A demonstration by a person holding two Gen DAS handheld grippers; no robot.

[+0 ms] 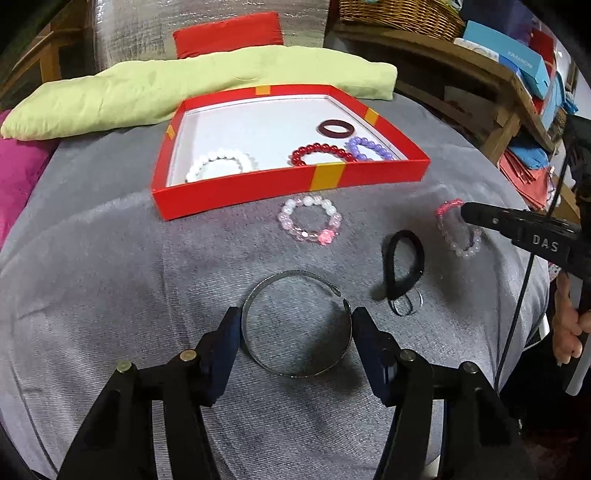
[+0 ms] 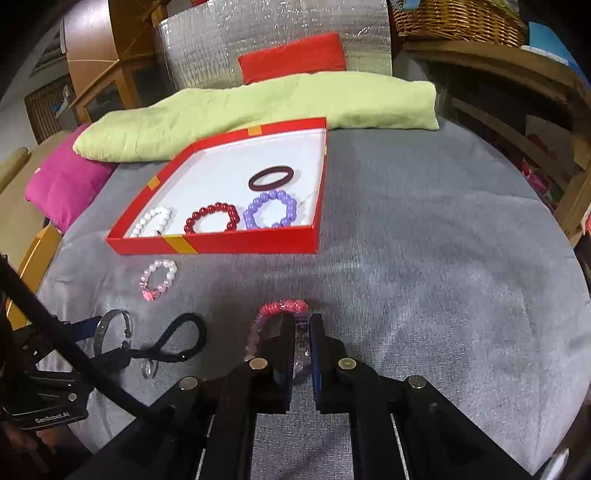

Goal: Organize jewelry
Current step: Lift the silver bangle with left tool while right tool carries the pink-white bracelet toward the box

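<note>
This looks like a home room. A grey soft blanket covers the surface, with a green pillow, a pink cushion and a red cushion at the far side. On the right stand wooden shelves with a wicker basket and boxes.

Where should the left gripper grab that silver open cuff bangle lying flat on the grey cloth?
Grip the silver open cuff bangle across its width, descending from above. It lies flat, and the left gripper already straddles it. Keep the pads on the solid band, clear of the gap at its far right.
</note>
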